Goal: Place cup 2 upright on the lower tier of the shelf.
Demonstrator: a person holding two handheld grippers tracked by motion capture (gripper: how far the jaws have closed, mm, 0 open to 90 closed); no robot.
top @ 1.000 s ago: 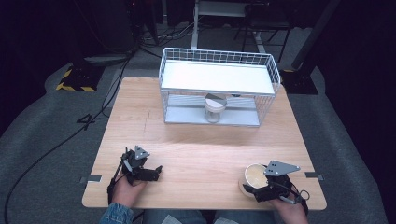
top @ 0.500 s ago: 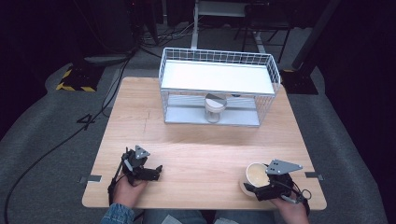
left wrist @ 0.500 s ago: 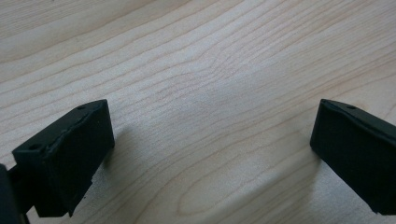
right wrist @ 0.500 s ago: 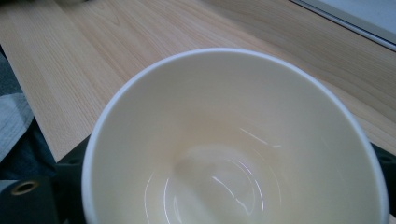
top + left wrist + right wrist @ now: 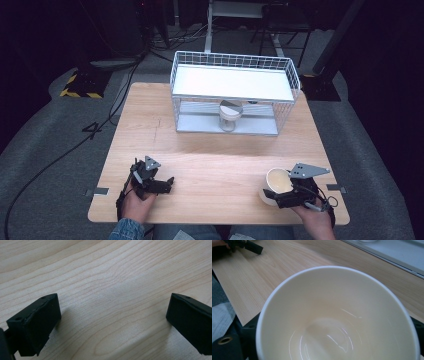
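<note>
- Two cups on my table (image 5: 215, 150): one cream cup (image 5: 276, 184) at the near right corner, and a second cup (image 5: 230, 114) inside the wire rack (image 5: 234, 95) at the far side.
- Landmark is the wire rack: white mesh, a white shelf on top, the second cup standing on its lower tray, roughly central.
- Bare wood lies between the rack and the cream cup; nothing stands in that stretch.
- Cream cup: well in front of the rack's right end, close to the table's near edge. Glossy cream inside, white rim, empty, upright.
- My right gripper (image 5: 286, 192) is clenched around the cream cup; in the right gripper view the cup (image 5: 339, 315) sits between the black jaws, one at each side.
- My left gripper (image 5: 162, 184) is well in front of the rack's left end, jaws released and wide apart over bare wood, grasping nothing.
</note>
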